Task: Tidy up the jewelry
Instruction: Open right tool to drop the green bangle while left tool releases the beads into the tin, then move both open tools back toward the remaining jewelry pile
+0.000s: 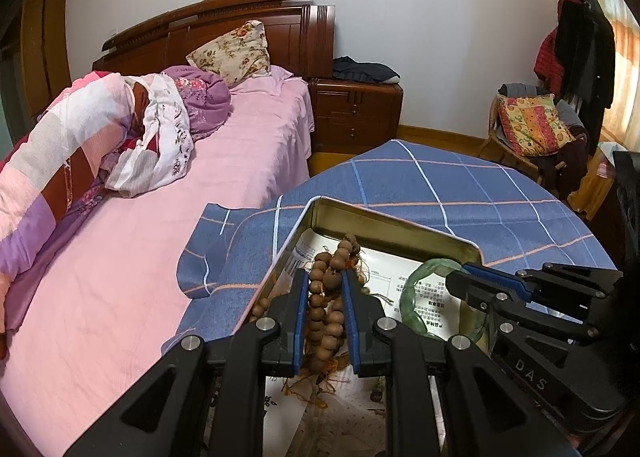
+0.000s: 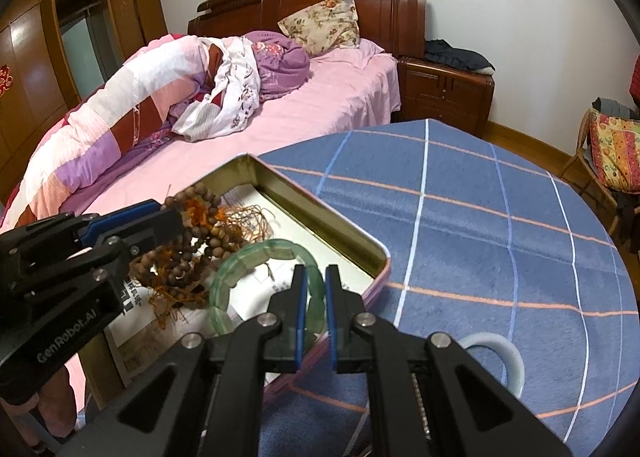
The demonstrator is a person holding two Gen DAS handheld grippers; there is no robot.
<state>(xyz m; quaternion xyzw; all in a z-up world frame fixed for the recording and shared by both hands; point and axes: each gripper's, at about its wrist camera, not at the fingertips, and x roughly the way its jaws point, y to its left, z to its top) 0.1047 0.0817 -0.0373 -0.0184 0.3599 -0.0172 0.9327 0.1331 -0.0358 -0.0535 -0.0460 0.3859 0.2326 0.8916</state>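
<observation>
Tin (image 1: 394, 223) sits open on the blue checked cloth (image 2: 500, 217). Over its left half, left gripper (image 1: 325, 277) clamps a bunch of wooden beads (image 1: 324, 297). Over its right edge, right gripper (image 2: 316, 277) pinches the green bangle (image 2: 228, 277). Right of the tin lies a pale ring (image 2: 506, 353).

Both grippers reach over the open metal tin (image 1: 384, 223), side by side. The left gripper (image 1: 325, 311) hangs above the tin's left half, its two blue-padded fingers (image 1: 301, 321) pressed against a bunch of wooden prayer beads (image 1: 324, 297) between them. The right gripper (image 2: 316, 313) sits over the tin's near right edge, its fingers drawn close around a band of the green jade bracelet (image 2: 248, 261), the pads flanking the stone.
</observation>
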